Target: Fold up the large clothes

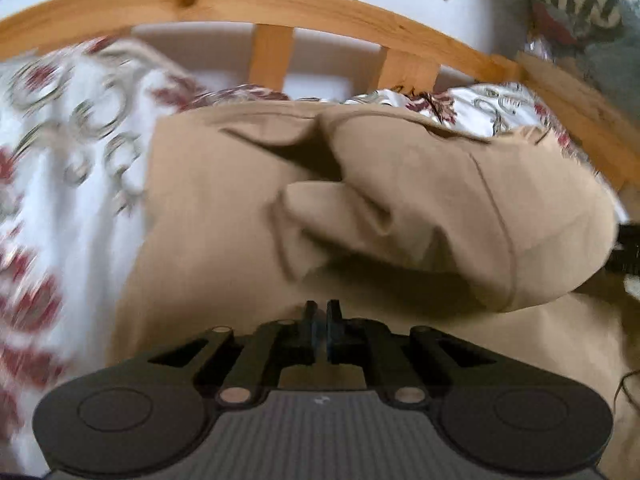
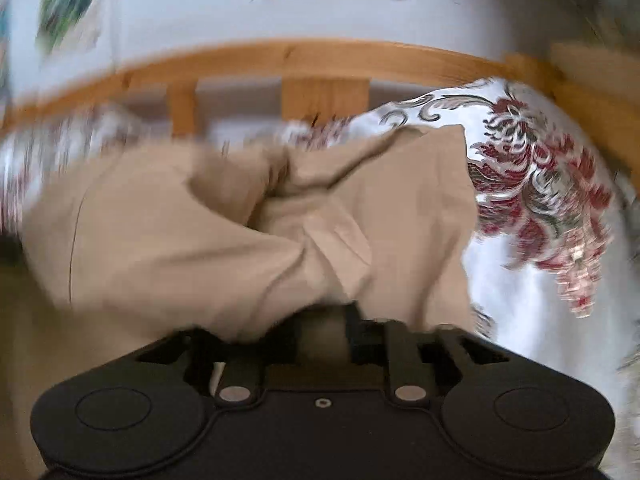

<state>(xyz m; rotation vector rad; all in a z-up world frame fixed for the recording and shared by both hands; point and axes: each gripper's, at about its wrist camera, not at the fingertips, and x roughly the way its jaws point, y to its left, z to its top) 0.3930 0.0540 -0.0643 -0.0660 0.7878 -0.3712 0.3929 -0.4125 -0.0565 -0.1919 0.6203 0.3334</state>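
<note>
A: Where does the tan garment [image 1: 248, 216] lie?

B: It fills the middle of the left wrist view, spread over the patterned bedspread [image 1: 52, 184], with the wooden bed rail [image 1: 224, 0] arching across the top. One big flap is raised and curled over at the right of that frame, throwing a dark shadow beneath it.

A: And the left gripper [image 1: 321, 312]?

B: Its fingers are pinched together at the lower centre, only a sliver between them. The picture is too blurred to show whether a thin edge of cloth is caught there, so I say clenched, contents unclear.

A: The right gripper [image 2: 324, 320]?

B: In the right wrist view the tan garment [image 2: 248, 240] bunches and drapes straight over the fingertips at the lower centre. One dark finger [image 2: 362, 340] shows, the other is buried under fabric. It looks like a grasp on the cloth, though I cannot see the pinch itself.

A: So which step is this?

B: I judge it a fold in mid-carry: a side of the garment is lifted and is being brought across the body of it. Both views are smeared, which fits motion.

A: What does the next move call for?

B: Probably carrying the lifted flap over until its edge meets the flat part, keeping it taut so the twist near the middle does not get folded in, then lowering and letting go
</note>
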